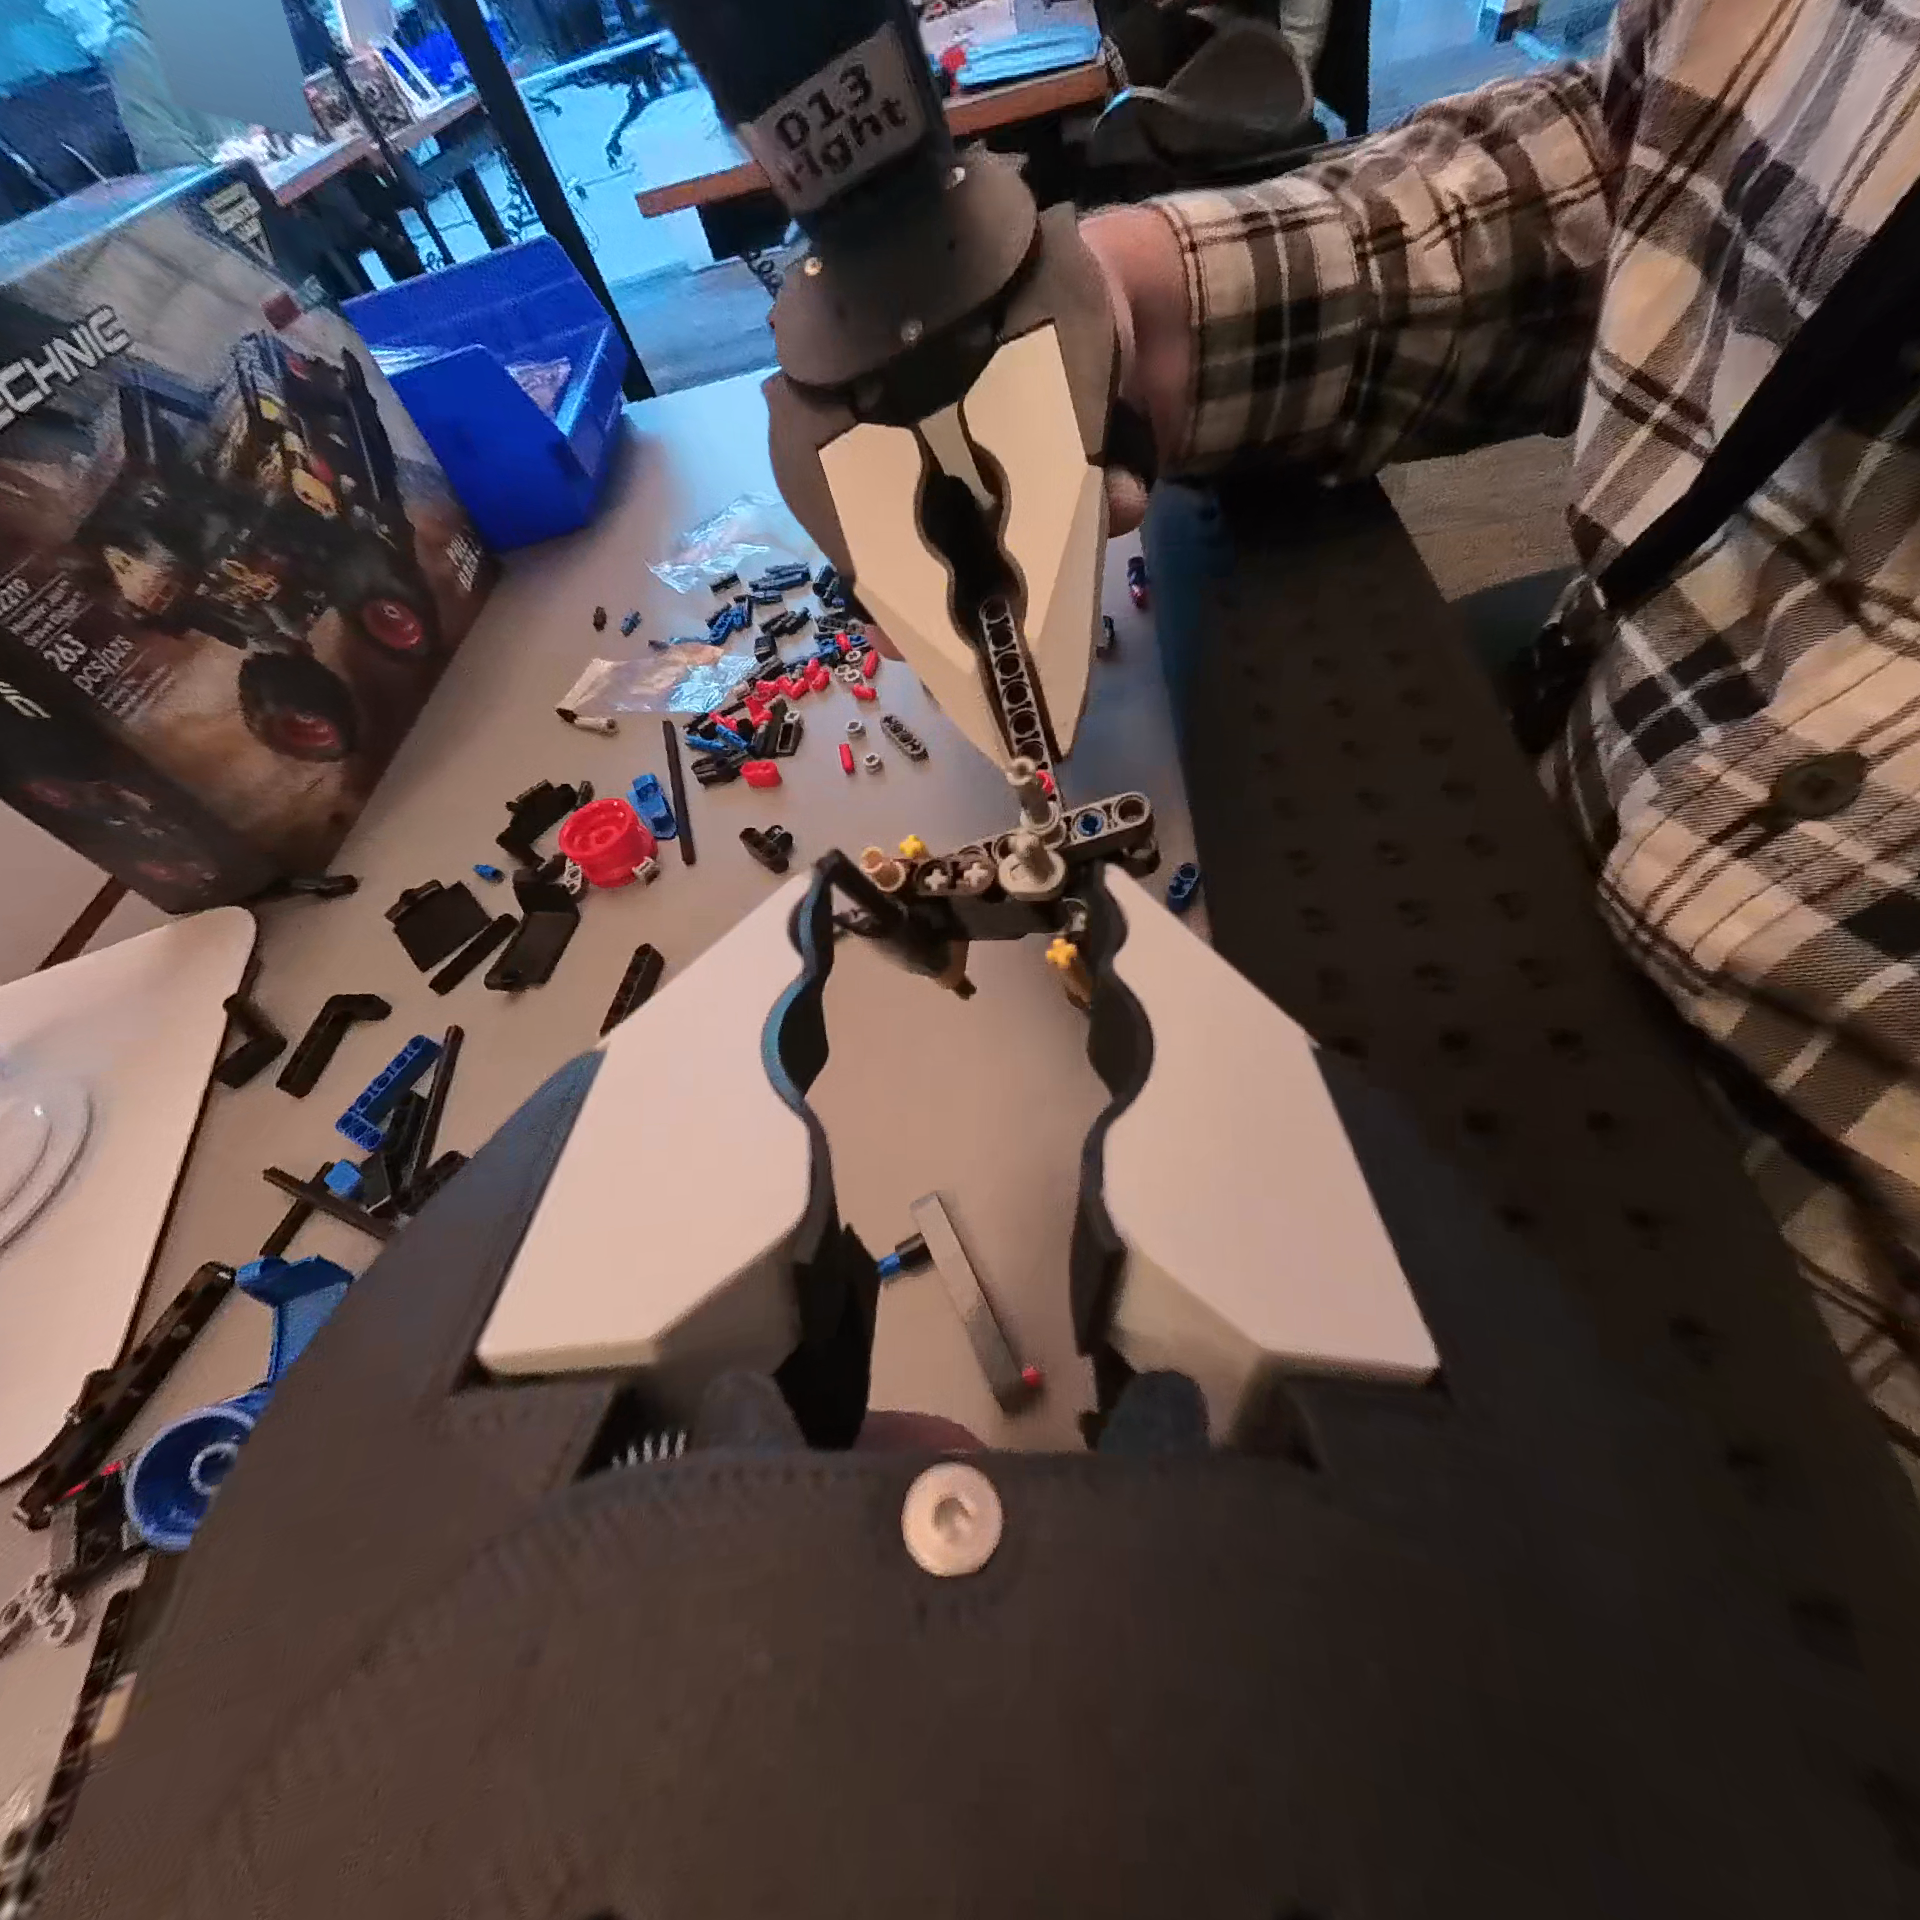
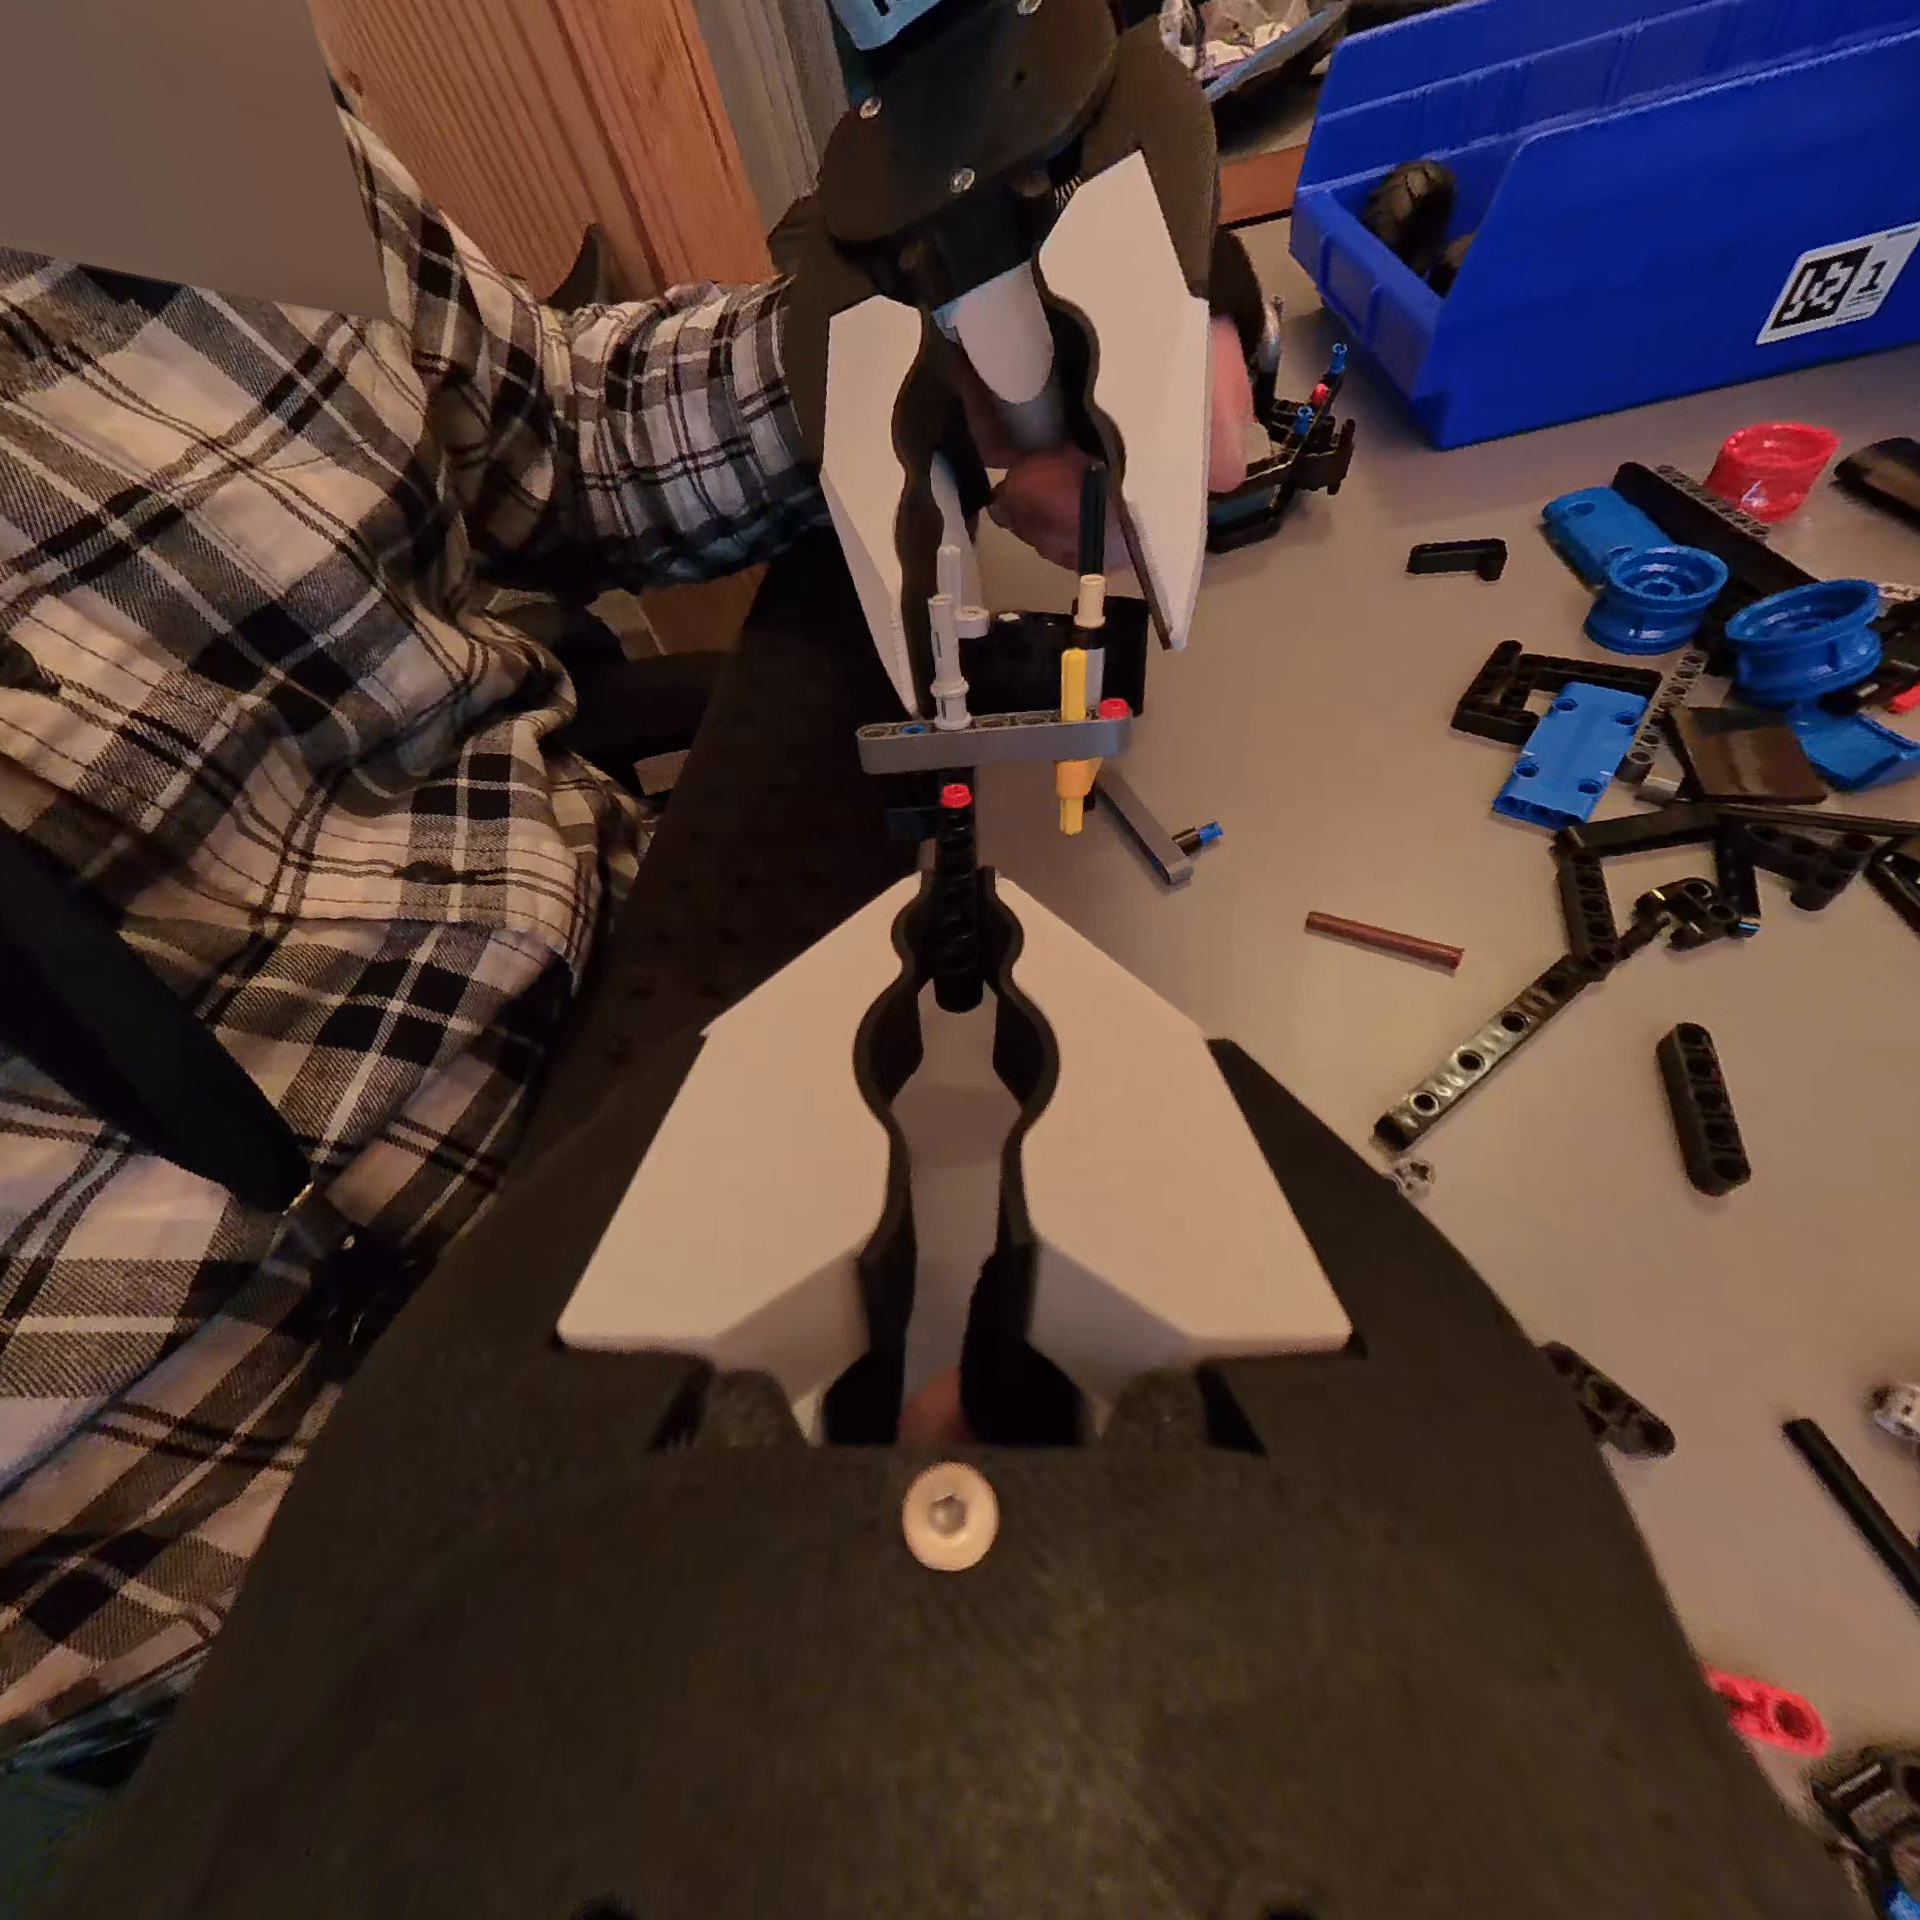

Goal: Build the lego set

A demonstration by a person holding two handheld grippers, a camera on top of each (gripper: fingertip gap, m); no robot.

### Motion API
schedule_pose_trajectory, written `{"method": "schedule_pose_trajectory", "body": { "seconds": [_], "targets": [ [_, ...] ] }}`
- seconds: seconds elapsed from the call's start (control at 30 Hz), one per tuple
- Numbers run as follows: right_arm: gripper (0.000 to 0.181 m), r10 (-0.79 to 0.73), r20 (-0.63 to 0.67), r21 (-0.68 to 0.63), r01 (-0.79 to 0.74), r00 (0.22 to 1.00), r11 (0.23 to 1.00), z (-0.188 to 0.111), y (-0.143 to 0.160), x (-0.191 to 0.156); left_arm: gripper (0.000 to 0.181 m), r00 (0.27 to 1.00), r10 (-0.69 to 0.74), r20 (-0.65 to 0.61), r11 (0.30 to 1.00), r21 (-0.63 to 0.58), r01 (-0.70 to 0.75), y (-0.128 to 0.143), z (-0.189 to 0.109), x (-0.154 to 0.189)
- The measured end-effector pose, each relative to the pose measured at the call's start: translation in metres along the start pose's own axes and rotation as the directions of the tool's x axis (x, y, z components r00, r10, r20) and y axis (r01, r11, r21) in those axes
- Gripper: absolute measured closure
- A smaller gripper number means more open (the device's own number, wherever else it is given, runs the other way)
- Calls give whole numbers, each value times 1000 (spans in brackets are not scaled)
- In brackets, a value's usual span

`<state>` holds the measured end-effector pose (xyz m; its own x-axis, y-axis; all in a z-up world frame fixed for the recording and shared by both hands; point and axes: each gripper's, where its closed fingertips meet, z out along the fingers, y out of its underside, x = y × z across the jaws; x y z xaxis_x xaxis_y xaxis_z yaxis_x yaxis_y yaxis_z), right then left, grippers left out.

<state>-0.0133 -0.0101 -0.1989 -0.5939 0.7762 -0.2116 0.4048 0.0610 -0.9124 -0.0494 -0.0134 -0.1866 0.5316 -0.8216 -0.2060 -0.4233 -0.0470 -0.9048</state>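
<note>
My left gripper (image 1: 961, 914) clamps the half-built assembly (image 1: 997, 873) above the table (image 1: 1039, 1091); my right gripper (image 2: 954, 935), directly over the assembly, pinches a black beam (image 2: 954, 894); if I press off-axis, the grey pin (image 1: 1031, 805) misses its hole and the assembly twists loose

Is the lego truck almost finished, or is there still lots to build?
Still lots. Done: only a small assembly, held by the left gripper. In hand: the right gripper brings a black beam to it. Left: loose pieces and blue wheels lie unused on the table.
</note>
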Motion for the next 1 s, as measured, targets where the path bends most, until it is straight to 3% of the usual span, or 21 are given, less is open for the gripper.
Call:
{"method": "schedule_pose_trajectory", "body": {
  "seconds": [0.1, 0.2, 0.37, 0.77, 1.0],
  "targets": [
    [177, 26, -17, -19, -26, 1000, 999, -3, 8, 1, 138, 999, -37, -1, 999, 24, 37, 0, 6, -2],
    [176, 30, -68, -88, -36, 997, 995, -4, 24, 6, 139, 1000, 1, 17, 999, -33, -1, 11, 16, 1],
    [154, -33, -206, -282, -27, 978, 959, -14, 60, 15, 140, 999, 34, 4, 998, -53, -34, 14, 32, 11],
    [154, -61, -526, -246, -83, 848, 966, -113, 62, 25, 138, 990, 142, -4, 979, -146, -141, 30, 48, 19],
    [157, -84, -613, -235, -80, 786, 969, -138, 65, 34, 136, 984, 178, 10, 972, -156, -174, 35, 50, 21]
  ]
}}
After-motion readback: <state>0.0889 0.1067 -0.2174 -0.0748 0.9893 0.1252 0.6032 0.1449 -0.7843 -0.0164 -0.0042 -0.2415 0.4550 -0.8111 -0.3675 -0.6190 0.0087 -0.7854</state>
